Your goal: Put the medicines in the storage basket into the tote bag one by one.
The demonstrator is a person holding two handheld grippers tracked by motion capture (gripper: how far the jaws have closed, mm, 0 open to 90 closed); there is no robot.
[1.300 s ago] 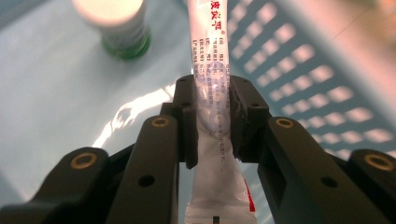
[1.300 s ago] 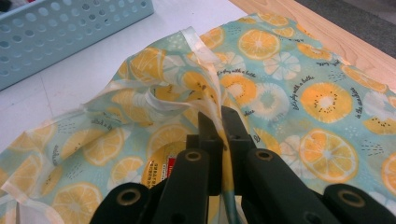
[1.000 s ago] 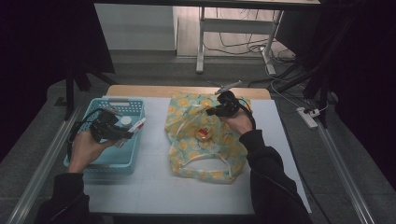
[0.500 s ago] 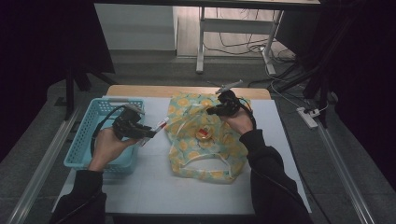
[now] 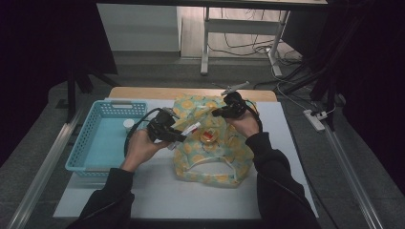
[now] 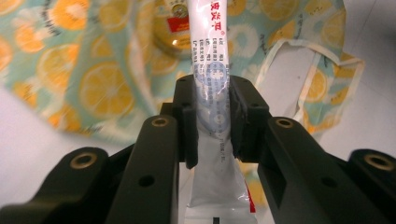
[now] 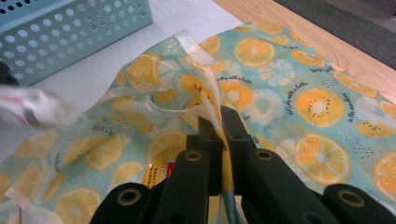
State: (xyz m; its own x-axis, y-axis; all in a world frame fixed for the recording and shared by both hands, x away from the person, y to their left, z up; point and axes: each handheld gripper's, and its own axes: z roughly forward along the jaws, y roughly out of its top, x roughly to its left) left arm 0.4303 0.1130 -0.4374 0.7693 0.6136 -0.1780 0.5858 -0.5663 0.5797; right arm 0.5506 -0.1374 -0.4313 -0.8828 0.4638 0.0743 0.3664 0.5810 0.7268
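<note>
Left gripper (image 6: 212, 116): jaws pinched on a white plastic tube with red and blue print (image 6: 211, 93), held over the mouth of the lemon-patterned teal cloth bag (image 5: 210, 143); the tube's far end is cut off by the frame edge. Right gripper (image 7: 219, 128): jaws pressed together on the bag's pale rim, lifting it. Inside, a red-and-gold item (image 5: 209, 136) is partly hidden by folds. A perforated light-blue plastic basket (image 5: 102, 143) sits on the white tabletop (image 5: 167, 195); cables lie on the grey floor beyond.
</note>
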